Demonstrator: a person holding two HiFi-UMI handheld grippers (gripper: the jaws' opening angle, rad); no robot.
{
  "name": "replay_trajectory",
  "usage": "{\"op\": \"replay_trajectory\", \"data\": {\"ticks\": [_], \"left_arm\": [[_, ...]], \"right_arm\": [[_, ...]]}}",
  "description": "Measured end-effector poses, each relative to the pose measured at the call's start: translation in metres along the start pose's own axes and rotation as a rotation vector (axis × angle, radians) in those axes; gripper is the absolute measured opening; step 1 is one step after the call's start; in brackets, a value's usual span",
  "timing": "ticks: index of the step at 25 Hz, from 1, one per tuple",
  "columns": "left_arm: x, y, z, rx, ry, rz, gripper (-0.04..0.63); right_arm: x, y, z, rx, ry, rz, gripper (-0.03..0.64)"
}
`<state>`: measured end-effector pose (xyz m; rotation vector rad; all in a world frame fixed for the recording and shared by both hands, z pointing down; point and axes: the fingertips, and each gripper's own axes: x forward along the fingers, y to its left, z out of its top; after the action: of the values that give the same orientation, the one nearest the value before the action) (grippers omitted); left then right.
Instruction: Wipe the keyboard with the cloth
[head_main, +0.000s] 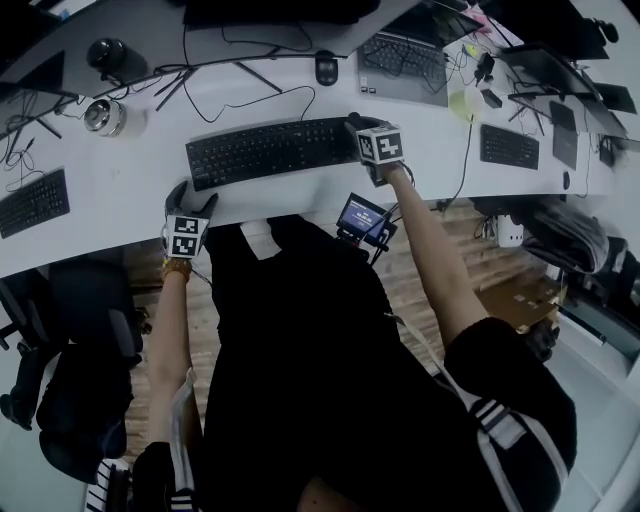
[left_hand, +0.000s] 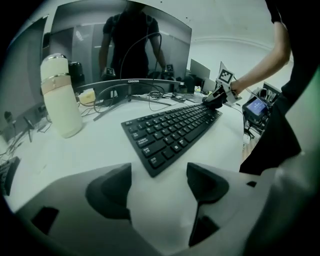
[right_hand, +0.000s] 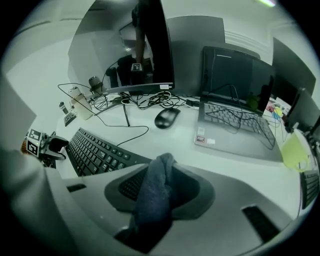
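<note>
A black keyboard (head_main: 270, 150) lies across the white desk (head_main: 120, 205), slightly slanted. My right gripper (head_main: 364, 125) is at the keyboard's right end, shut on a dark grey cloth (right_hand: 152, 195) that is bunched between its jaws. In the right gripper view the keys (right_hand: 95, 152) run off to the left below the cloth. My left gripper (head_main: 190, 198) is low over the bare desk by the keyboard's near left corner (left_hand: 150, 167). The left gripper (left_hand: 157, 182) is open, with nothing between its fingers.
A white bottle (left_hand: 60, 95) stands left of the keyboard. Behind it are a curved monitor's stand (left_hand: 132, 82), loose cables, a mouse (head_main: 326, 67) and a laptop (head_main: 405, 60). More keyboards lie far left (head_main: 33, 203) and right (head_main: 510, 147). The desk's front edge is right beside both grippers.
</note>
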<state>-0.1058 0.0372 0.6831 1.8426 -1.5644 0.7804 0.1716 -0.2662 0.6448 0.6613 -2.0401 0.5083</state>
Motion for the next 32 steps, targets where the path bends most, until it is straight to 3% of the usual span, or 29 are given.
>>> {"op": "replay_trajectory", "data": {"ticks": [6,13,19,29,32], "left_arm": [[0.004,-0.003,0.005,0.005,-0.007,-0.036,0.341],[0.008,-0.007,0.01,0.006,-0.041,-0.024,0.359],[0.008,-0.006,0.01,0.007,-0.043,-0.025,0.359],[0.008,-0.005,0.009,0.008,-0.044,-0.026,0.359],[0.008,-0.005,0.009,0.008,-0.045,-0.024,0.359]], "right_arm": [[0.003,0.012,0.003,0.007,0.0,0.04,0.115],[0.017,0.059,0.016,-0.073,0.01,0.163,0.109],[0.019,0.067,0.019,-0.108,-0.002,0.164,0.107],[0.026,0.096,0.018,-0.354,-0.036,0.16,0.107],[0.026,0.105,0.019,-0.414,-0.044,0.195,0.107]]}}
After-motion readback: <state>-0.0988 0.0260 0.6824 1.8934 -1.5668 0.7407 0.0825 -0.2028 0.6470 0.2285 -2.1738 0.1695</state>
